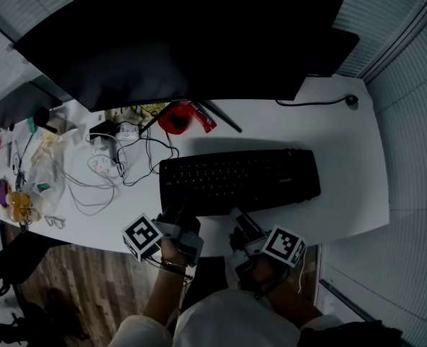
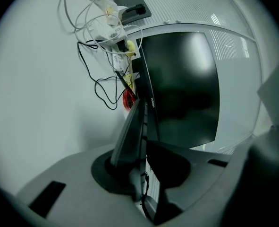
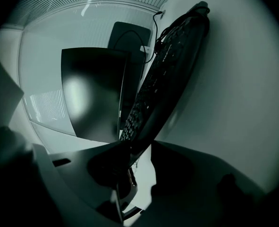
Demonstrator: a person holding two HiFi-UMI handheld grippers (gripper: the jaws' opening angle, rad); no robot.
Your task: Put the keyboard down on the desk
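Keyboard (image 1: 238, 179) edge between both pairs of fingers (image 2: 172, 167): left gripper (image 2: 138, 155) pinching it, right gripper (image 3: 140, 148) closing around it.

Keyboard (image 1: 242, 179) near edge behind left gripper (image 1: 177, 214); monitor (image 1: 177, 42) cropped at top; left clutter (image 1: 25, 186) unidentifiable.

Black keyboard (image 1: 240, 181), white desk (image 1: 347, 147), black monitor (image 1: 184, 35), white cables (image 1: 90, 188)

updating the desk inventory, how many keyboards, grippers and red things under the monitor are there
keyboard: 1
grippers: 2, the left gripper shut on the keyboard's near edge, the right gripper closing with that edge between its jaws
red thing: 1
total: 4
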